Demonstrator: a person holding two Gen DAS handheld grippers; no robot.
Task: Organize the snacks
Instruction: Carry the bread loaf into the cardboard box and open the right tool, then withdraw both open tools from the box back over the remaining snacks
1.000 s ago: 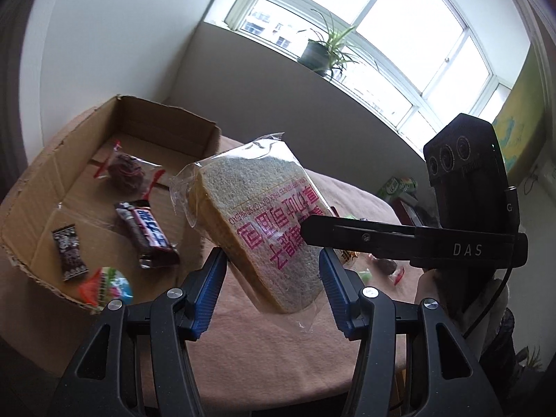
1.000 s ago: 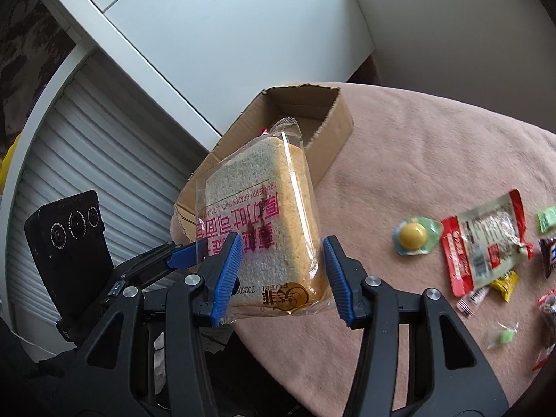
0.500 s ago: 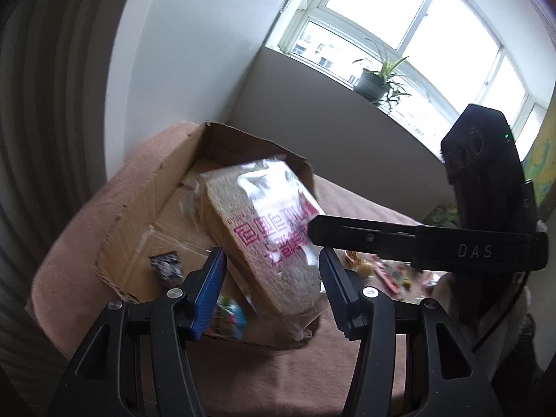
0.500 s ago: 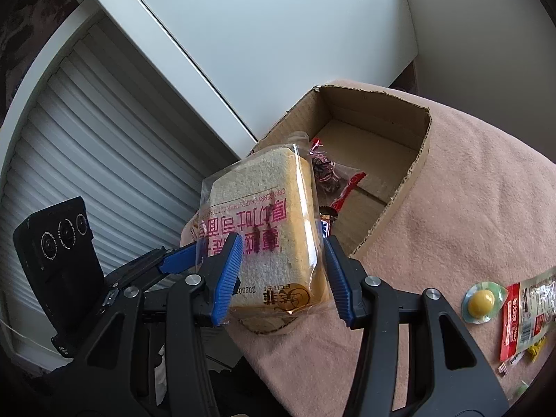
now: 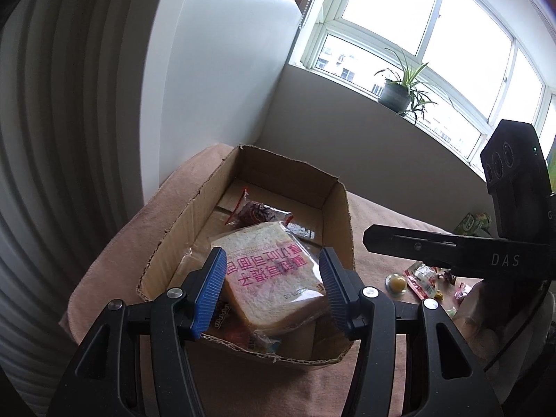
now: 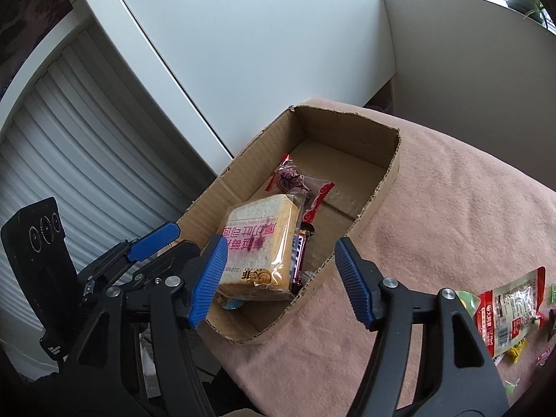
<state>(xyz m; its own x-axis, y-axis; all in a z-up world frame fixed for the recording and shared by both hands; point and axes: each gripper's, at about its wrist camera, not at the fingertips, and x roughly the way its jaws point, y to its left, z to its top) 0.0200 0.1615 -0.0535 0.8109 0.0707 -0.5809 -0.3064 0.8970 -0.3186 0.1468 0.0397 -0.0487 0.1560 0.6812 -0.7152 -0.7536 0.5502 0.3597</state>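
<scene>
Change: half a second back the bread (image 6: 260,243) was clenched in the right gripper (image 6: 278,278) above the box (image 6: 378,187); its jaws have just been opening, and the bread now lies in the box.
Right gripper: released, pads clear of the bag on both sides, nothing between them.
Left gripper: (image 5: 271,292) jaws apart, held over the box's near end; the bread shows between the pads, but neither pad seems to press on it.
Bread: in the box's near half, tilted, resting on a chocolate bar (image 6: 299,253) and other packets; a red-ended wrapper (image 6: 288,179) lies beyond it.
Left to sort: a red pouch (image 6: 507,309) and small sweets on the cloth (image 6: 451,208).
Doing it well: lift both grippers straight up, avoiding the bag's loose film, then go for the pouch.
</scene>
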